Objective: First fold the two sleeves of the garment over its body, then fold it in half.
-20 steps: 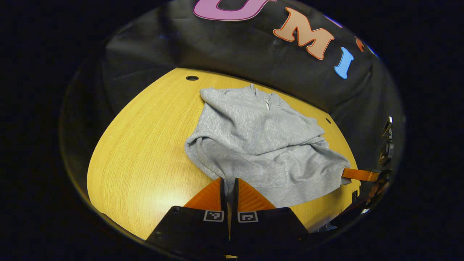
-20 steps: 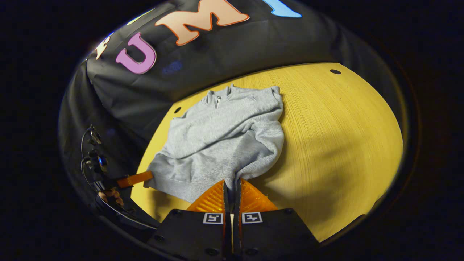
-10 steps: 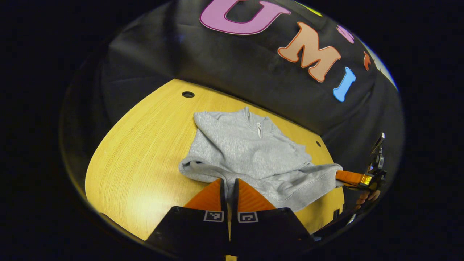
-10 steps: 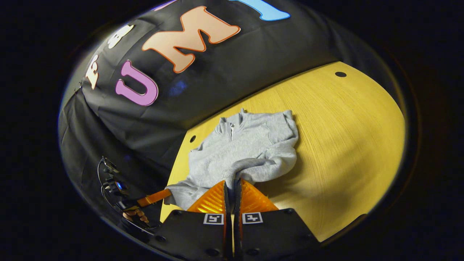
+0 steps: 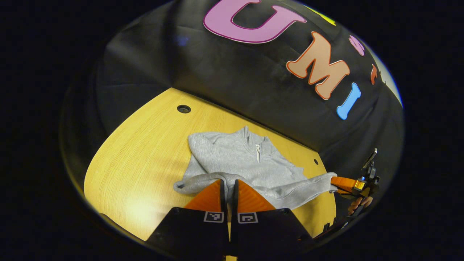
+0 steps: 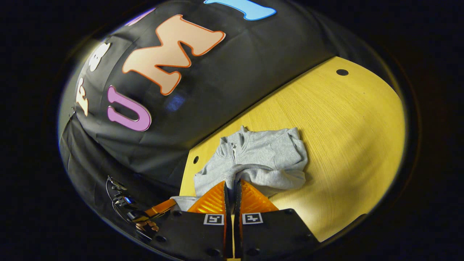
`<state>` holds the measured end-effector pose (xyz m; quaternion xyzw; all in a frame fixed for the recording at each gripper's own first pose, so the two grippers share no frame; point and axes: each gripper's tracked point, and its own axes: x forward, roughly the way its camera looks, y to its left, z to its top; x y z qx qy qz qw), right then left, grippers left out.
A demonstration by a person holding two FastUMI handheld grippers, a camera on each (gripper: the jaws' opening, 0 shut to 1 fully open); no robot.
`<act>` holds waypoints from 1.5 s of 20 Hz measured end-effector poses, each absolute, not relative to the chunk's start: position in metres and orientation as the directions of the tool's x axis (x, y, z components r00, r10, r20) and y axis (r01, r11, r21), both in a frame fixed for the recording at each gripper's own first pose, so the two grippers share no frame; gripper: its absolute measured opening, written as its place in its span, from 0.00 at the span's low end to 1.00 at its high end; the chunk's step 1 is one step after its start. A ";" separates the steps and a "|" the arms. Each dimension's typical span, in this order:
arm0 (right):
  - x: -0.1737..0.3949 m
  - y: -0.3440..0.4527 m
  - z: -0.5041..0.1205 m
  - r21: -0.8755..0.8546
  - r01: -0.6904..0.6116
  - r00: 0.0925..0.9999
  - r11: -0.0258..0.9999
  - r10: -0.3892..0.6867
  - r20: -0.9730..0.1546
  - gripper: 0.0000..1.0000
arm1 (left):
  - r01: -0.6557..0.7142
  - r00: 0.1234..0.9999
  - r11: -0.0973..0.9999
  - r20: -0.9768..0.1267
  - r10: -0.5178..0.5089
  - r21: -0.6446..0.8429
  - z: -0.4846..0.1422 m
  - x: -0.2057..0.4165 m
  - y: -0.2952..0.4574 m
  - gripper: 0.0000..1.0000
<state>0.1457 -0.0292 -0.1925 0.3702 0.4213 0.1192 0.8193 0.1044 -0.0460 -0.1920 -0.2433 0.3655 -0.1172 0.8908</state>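
Both hand-held grippers (image 5: pixel 228 186) clamping sweatshirt (image 5: pixel 235 161) hem

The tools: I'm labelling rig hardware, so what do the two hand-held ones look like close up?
Each tool, left tool and right tool, has a black body with two small square black-and-white markers, one behind each finger. The fingers are wedge-shaped with ribbed faces. In the right gripper view, thin cables loop around the far tool's body.

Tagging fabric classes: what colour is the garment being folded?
Plain heather grey garment, no print; clearest in the left gripper view.
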 end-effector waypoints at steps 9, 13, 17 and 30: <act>0.199 -0.028 -0.264 0.668 0.273 0.582 0.692 0.434 -0.688 0.04 | -0.155 0.644 0.797 -0.672 -0.366 -0.584 -0.247 0.160 -0.047 0.00; 0.211 -0.026 -0.285 0.649 0.311 0.569 0.695 0.411 -0.712 0.05 | -0.219 0.621 0.792 -0.708 -0.337 -0.569 -0.267 0.178 -0.046 0.01; 0.229 -0.022 -0.275 0.676 0.318 0.605 0.665 0.407 -0.685 0.37 | -0.268 0.609 0.782 -0.728 -0.315 -0.562 -0.272 0.189 -0.046 0.07; 0.227 -0.051 -0.182 0.400 0.007 0.843 0.916 0.210 -0.496 0.98 | -0.080 0.894 0.943 -0.442 -0.076 -0.324 -0.144 0.211 -0.004 0.96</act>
